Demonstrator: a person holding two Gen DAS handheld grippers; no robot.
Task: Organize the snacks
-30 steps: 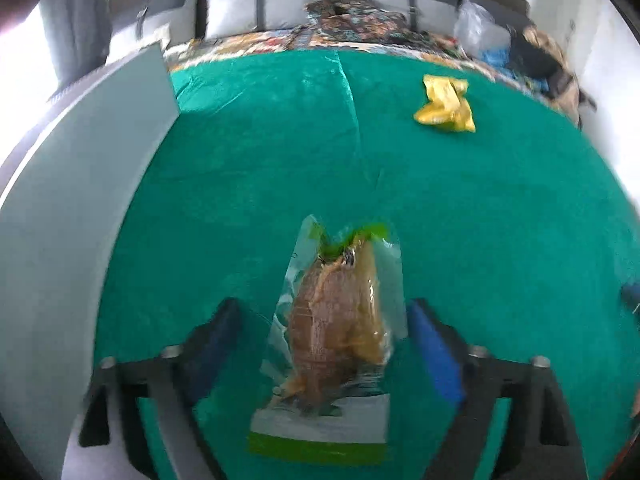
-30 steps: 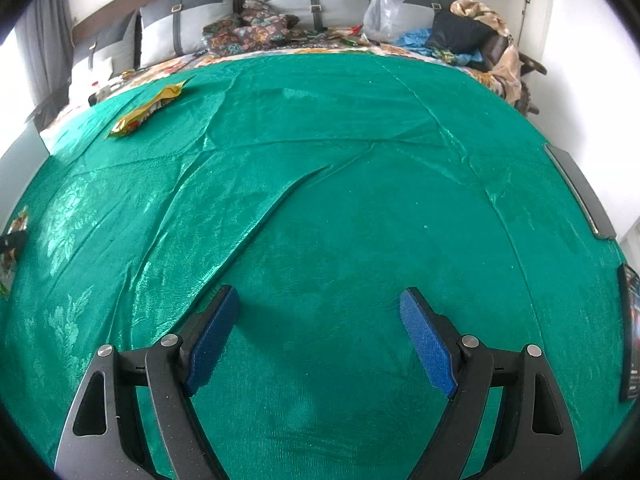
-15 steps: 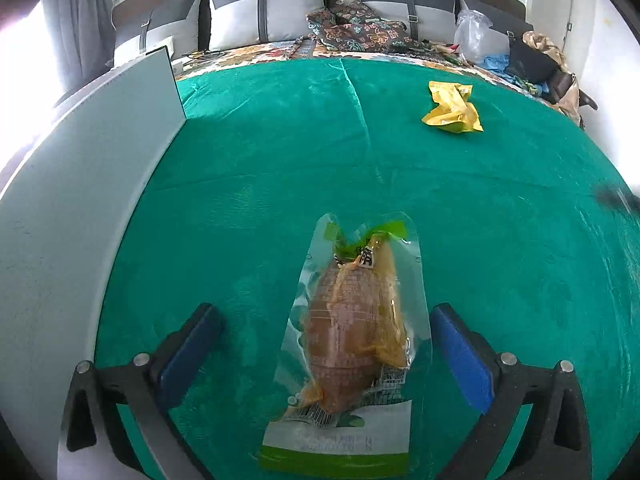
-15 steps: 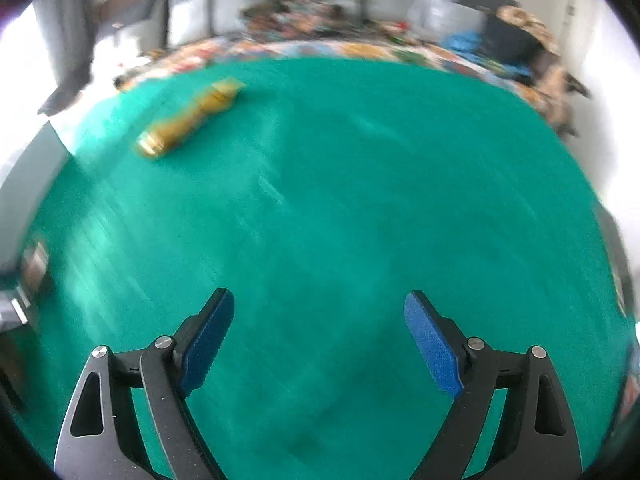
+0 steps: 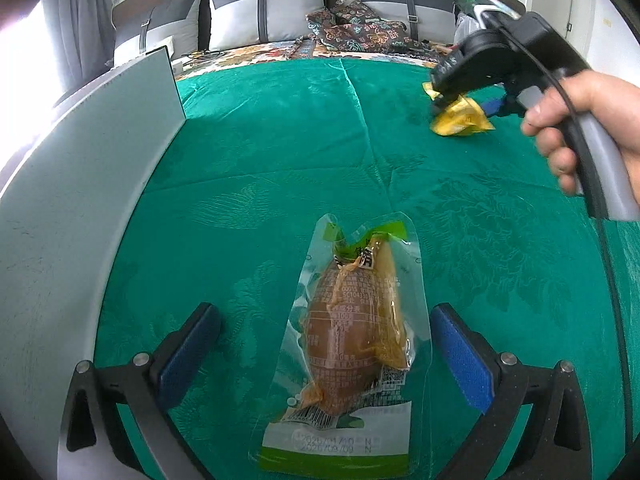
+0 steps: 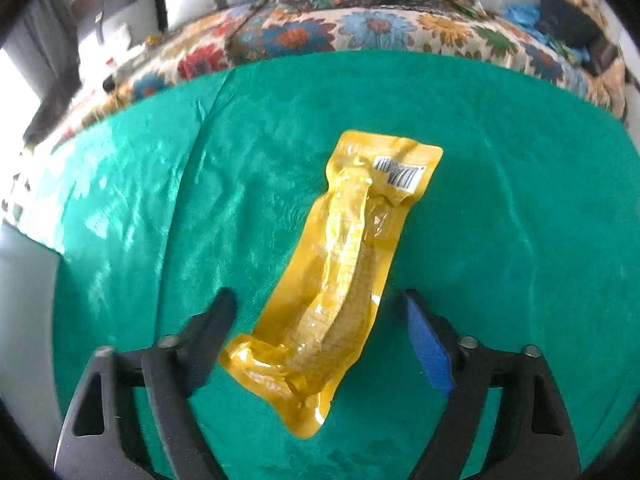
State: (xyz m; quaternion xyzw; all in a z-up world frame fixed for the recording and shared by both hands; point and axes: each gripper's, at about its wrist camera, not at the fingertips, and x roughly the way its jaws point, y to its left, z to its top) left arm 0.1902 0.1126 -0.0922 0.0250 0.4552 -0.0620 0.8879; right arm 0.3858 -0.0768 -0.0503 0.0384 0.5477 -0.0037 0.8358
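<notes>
Right wrist view has the right tongs (image 6: 316, 328) spread wide around a yellow snack packet (image 6: 344, 264) that lies flat on the green cloth (image 6: 500, 240), slanting toward 1 o'clock. Best to close low across the plump middle, not the slippery sealed edge. Left tongs (image 5: 324, 344), also spread, straddle a clear snack pouch (image 5: 352, 332); a grey board (image 5: 72, 208) stands at 9 o'clock.

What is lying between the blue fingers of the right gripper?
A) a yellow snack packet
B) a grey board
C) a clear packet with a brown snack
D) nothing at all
A: in the right wrist view the yellow snack packet lies on the green cloth between the open fingers of the right gripper, not yet pinched.
</notes>
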